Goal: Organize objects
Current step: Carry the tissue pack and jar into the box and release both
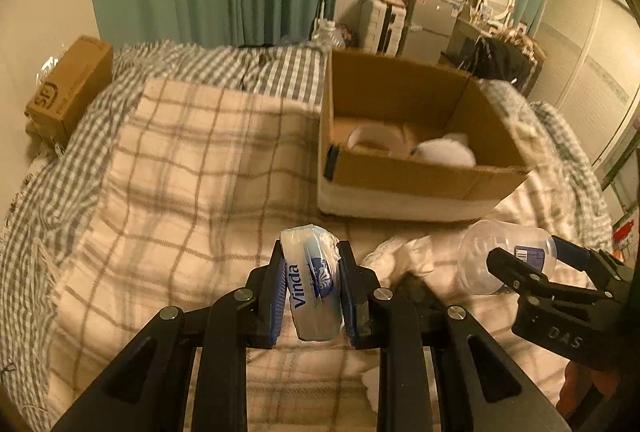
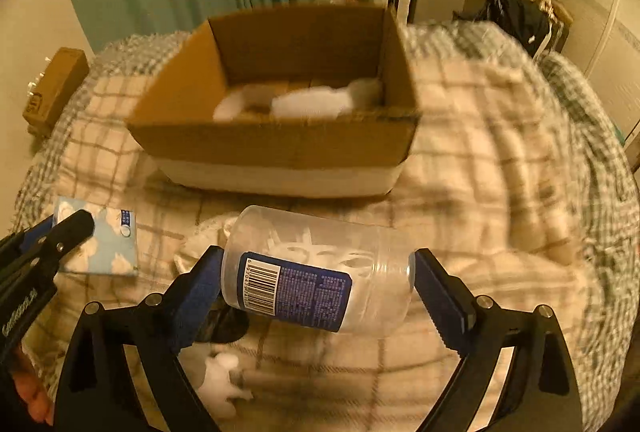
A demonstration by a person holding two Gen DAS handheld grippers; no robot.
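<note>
My left gripper (image 1: pixel 310 252) is shut on a blue-and-white Vinda tissue pack (image 1: pixel 312 284) and holds it above the plaid blanket. The pack also shows in the right wrist view (image 2: pixel 102 242). My right gripper (image 2: pixel 316 268) is shut on a clear plastic jar (image 2: pixel 316 272) with a blue barcode label, held on its side; it also shows in the left wrist view (image 1: pixel 506 258). An open cardboard box (image 1: pixel 404 156) (image 2: pixel 276 148) stands on the bed ahead of both grippers. White items (image 1: pixel 444 152) (image 2: pixel 312 104) lie inside it.
A plaid blanket (image 1: pixel 180 168) covers the bed. A small brown carton (image 1: pixel 68 88) sits at the far left. A white cloth heap (image 1: pixel 396 256) and a small white figure (image 2: pixel 222 384) lie near the grippers. Curtains, a fridge, a television and a mirror stand behind.
</note>
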